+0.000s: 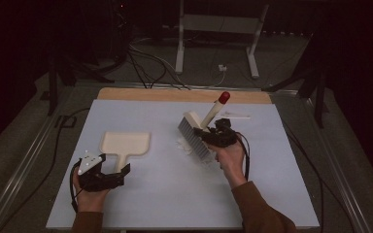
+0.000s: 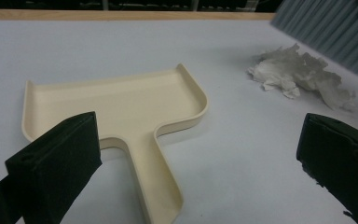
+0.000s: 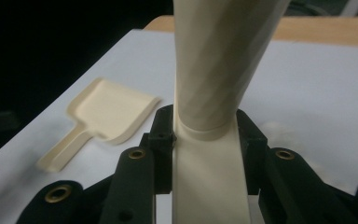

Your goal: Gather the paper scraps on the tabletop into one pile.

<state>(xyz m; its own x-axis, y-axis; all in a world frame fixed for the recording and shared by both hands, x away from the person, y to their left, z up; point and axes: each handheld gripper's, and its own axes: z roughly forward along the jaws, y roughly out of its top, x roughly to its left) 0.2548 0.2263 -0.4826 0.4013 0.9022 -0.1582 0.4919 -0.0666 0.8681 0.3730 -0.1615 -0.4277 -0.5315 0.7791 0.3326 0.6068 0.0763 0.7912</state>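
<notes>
Now my right gripper (image 1: 217, 135) clamps the brush (image 1: 197, 133) above the paper scraps (image 2: 298, 74); my left gripper (image 1: 112, 175), jaws wide, straddles the dustpan (image 2: 121, 112) handle pointing toward me.

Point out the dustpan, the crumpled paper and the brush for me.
dustpan (image 2: 121, 100), left gripper view, on its flat tray.
crumpled paper (image 2: 298, 74), left gripper view, on its middle.
brush (image 1: 194, 136), high view, on its bristles.

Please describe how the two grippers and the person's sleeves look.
Both grippers, left and right, are black with blocky fingers. Brass-coloured screws show on the right one. The left carries a grey three-cornered plate. Black cables trail from each. The sleeves are brown.
</notes>
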